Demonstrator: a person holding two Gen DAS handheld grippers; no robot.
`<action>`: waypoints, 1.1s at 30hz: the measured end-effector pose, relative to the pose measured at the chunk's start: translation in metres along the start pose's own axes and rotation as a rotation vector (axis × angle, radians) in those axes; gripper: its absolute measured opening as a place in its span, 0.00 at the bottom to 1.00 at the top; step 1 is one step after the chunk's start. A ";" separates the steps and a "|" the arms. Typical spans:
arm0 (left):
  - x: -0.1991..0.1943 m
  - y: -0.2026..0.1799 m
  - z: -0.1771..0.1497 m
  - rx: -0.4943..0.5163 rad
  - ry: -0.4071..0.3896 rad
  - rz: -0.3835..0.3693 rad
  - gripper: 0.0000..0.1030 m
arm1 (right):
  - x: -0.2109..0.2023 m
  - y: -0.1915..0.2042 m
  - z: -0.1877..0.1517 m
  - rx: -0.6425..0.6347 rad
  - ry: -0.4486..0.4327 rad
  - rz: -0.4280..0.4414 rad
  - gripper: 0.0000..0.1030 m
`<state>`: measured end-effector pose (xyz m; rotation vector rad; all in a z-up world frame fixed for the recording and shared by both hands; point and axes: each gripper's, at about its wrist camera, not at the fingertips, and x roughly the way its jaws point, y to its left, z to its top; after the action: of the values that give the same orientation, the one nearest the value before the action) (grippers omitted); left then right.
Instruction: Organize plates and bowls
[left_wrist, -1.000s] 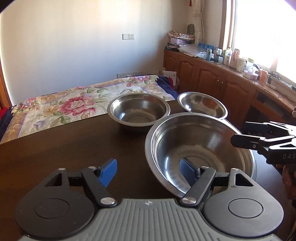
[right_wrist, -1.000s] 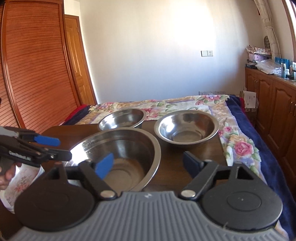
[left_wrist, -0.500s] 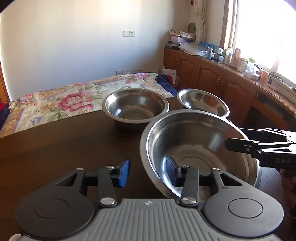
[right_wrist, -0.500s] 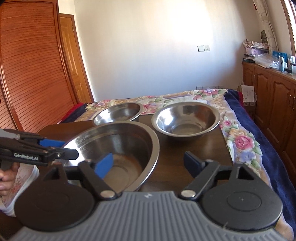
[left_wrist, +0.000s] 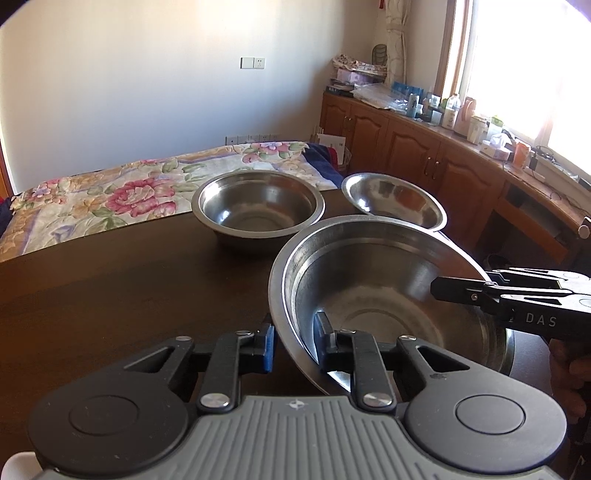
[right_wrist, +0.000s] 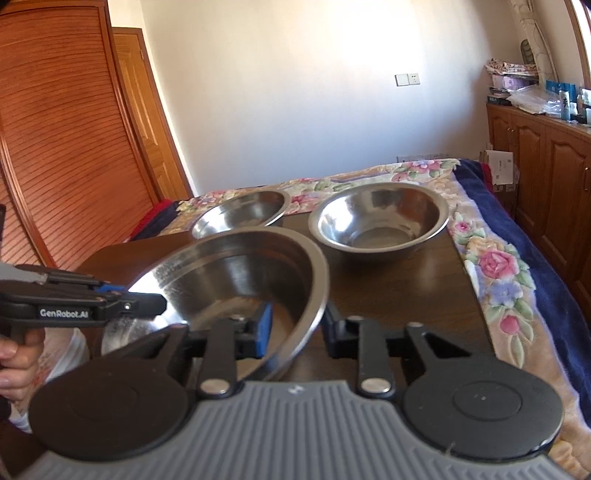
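Both grippers pinch the big bowl (left_wrist: 388, 295) by its rim on the dark table (left_wrist: 110, 295). The left gripper (left_wrist: 293, 345) is nearly closed on the bowl's left wall, one finger inside, one outside. The right gripper (right_wrist: 295, 325) clamps the right wall likewise. Two smaller bowls sit farther back: the mid bowl (left_wrist: 258, 206) on the left, the shallow bowl (left_wrist: 395, 201) on the right.

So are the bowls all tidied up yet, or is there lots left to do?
Nothing is stacked yet. Both the left gripper and right gripper have closed on opposite rims of the big bowl, which looks tilted. The deep bowl and shallow bowl sit separately on the table, waiting to be nested.
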<state>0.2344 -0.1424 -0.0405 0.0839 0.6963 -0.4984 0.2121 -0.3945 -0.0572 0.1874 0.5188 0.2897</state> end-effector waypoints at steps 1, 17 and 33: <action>-0.003 0.000 0.000 -0.004 -0.004 -0.006 0.22 | -0.001 0.001 0.000 0.005 0.000 -0.004 0.29; -0.050 -0.007 -0.024 -0.009 -0.044 -0.032 0.23 | -0.031 0.019 -0.003 0.023 -0.019 0.000 0.29; -0.082 0.000 -0.057 -0.034 -0.049 -0.036 0.24 | -0.043 0.047 -0.022 0.018 0.005 0.014 0.29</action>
<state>0.1473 -0.0948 -0.0324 0.0265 0.6588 -0.5216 0.1546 -0.3620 -0.0443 0.2082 0.5257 0.2995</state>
